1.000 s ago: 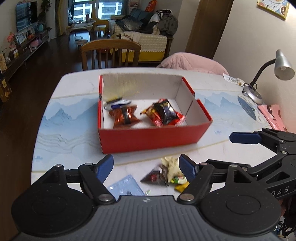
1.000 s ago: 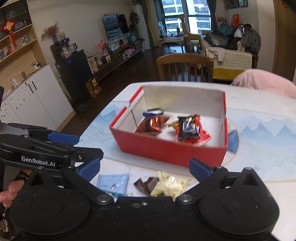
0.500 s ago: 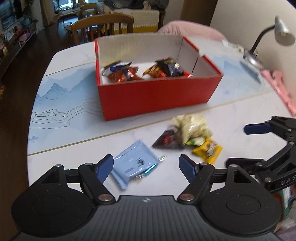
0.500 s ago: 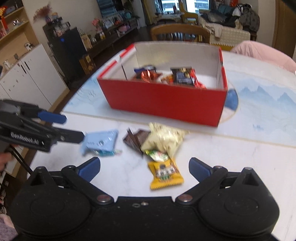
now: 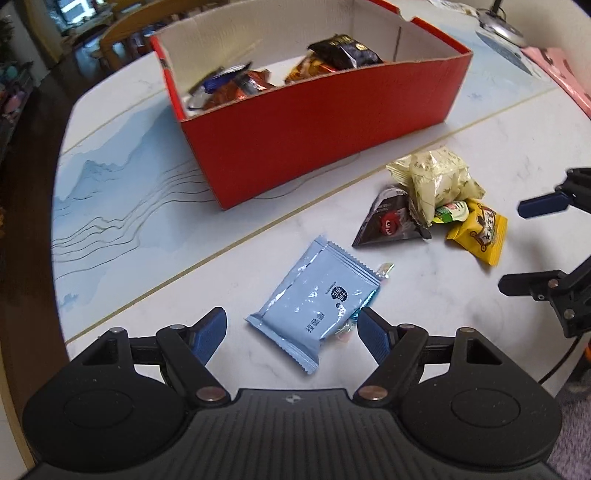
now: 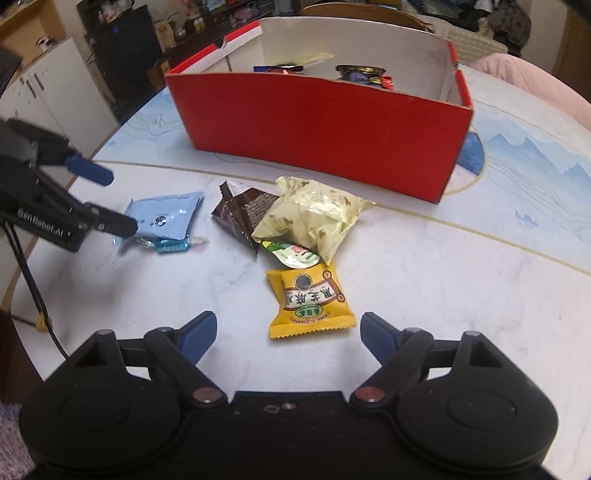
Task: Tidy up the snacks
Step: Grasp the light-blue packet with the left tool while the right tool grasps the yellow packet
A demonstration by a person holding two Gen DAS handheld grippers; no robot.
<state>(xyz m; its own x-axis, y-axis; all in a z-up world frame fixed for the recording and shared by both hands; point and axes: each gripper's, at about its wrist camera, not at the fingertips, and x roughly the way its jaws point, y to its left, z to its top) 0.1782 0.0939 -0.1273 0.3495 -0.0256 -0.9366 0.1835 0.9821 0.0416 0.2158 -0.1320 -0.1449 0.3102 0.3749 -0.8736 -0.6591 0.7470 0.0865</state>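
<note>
A red box (image 5: 314, 122) (image 6: 325, 122) holds several snack packets. On the table in front of it lie a light blue packet (image 5: 314, 306) (image 6: 166, 218), a dark triangular packet (image 5: 388, 225) (image 6: 243, 214), a pale cream packet (image 5: 439, 181) (image 6: 310, 221), a small green packet (image 6: 291, 254) and a yellow packet (image 5: 476, 232) (image 6: 310, 302). My left gripper (image 5: 291, 332) is open, low over the table, its fingers either side of the blue packet's near end. My right gripper (image 6: 288, 332) is open, just short of the yellow packet.
A small teal candy (image 6: 173, 245) lies under the blue packet's edge. A desk lamp base (image 5: 498, 26) and a pink sheet (image 5: 565, 74) lie at the far right. A chair (image 5: 147, 22) stands behind the table. The table's edge (image 5: 59, 332) runs close on the left.
Both grippers have dropped lower and moved in toward the loose snacks. The blue packet now lies between my left fingers, and the yellow packet sits just ahead of my right fingers.
</note>
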